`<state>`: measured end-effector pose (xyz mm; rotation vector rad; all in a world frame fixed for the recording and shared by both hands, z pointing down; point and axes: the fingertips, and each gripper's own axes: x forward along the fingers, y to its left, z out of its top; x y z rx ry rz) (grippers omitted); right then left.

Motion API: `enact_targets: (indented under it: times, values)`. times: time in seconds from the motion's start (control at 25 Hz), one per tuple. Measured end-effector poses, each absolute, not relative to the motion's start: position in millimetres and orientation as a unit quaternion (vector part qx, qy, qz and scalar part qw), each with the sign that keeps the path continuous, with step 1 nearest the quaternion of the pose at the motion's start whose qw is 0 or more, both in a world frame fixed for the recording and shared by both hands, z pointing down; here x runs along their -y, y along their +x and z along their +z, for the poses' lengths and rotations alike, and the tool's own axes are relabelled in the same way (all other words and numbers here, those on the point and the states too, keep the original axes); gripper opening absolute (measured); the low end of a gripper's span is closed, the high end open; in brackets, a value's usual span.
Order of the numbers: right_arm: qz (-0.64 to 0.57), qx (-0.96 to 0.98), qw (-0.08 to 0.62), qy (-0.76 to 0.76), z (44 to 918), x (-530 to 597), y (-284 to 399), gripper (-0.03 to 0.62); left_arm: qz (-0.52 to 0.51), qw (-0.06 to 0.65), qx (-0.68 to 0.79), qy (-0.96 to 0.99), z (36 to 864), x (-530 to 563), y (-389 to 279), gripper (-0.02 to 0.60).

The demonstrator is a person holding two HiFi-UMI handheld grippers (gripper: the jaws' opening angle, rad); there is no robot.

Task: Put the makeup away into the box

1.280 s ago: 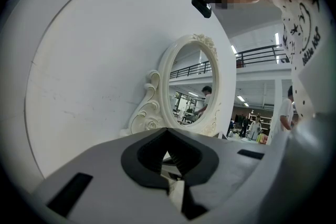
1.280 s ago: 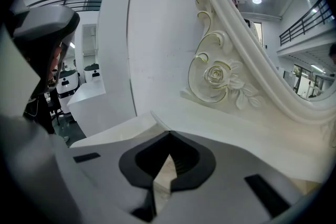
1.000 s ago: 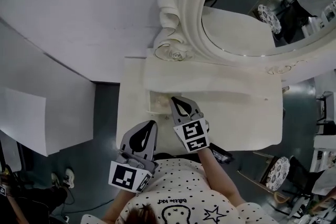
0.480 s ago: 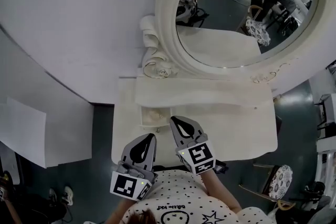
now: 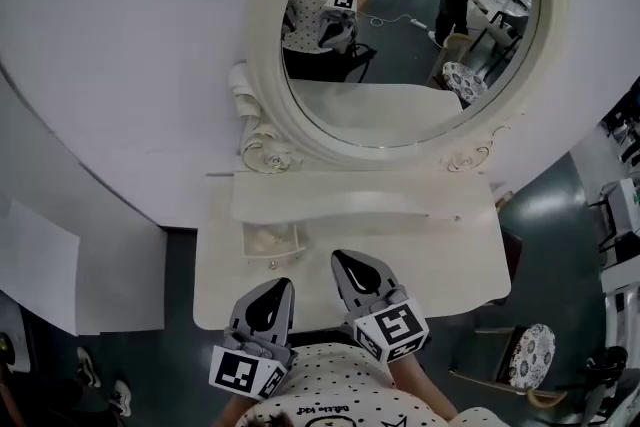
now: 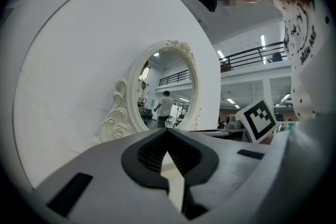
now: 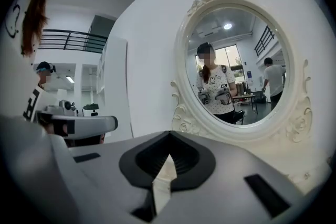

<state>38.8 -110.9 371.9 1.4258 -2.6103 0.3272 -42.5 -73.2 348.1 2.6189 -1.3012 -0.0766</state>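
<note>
Left gripper [image 5: 279,286] and right gripper [image 5: 345,265] at the near edge of the surface [image 5: 450,255], both with jaws pressed together and nothing held.
They sit side by side, apart from each other. The right part of the surface lies bare up to the low shelf [image 5: 340,200] under the mirror [image 5: 400,15]. The box [image 5: 246,240] stands open at the left, just ahead of the left gripper (something pale lies inside, too small to name).

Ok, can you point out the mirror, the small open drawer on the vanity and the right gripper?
mirror [image 5: 410,35], head view, on the glass inside the oval frame.
open drawer [image 5: 268,237], head view, on its pale inside.
right gripper [image 5: 345,260], head view, at the tips, which are closed together.
</note>
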Motion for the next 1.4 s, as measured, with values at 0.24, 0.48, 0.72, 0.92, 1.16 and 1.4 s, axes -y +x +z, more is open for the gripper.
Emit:
enact_targets:
  times: [0.24, 0.48, 0.72, 0.92, 1.16, 1.4]
  values:
    - [0.099, 0.862, 0.055, 0.494, 360, 74, 75, 0.006, -0.039, 0.101, 0.433, 0.895, 349, 50, -17, -0.005]
    - [0.099, 0.859, 0.051, 0.5, 365, 38, 99, 0.006, -0.046, 0.102, 0.433, 0.894, 347, 32, -5, -0.005]
    - [0.109, 0.849, 0.046, 0.515, 372, 16, 124, 0.006, -0.043, 0.107, 0.445, 0.888, 353, 25, -3, -0.005]
    - [0.112, 0.845, 0.052, 0.52, 381, 5, 136, 0.006, -0.035, 0.11, 0.451, 0.885, 357, 19, 0, -0.005]
    - [0.093, 0.847, 0.038, 0.523, 373, 4, 140, 0.006, -0.034, 0.122, 0.441, 0.889, 360, 12, 12, -0.005]
    - [0.1, 0.853, 0.039, 0.511, 375, 7, 134, 0.006, -0.028, 0.12, 0.429, 0.895, 359, 9, 22, -0.005]
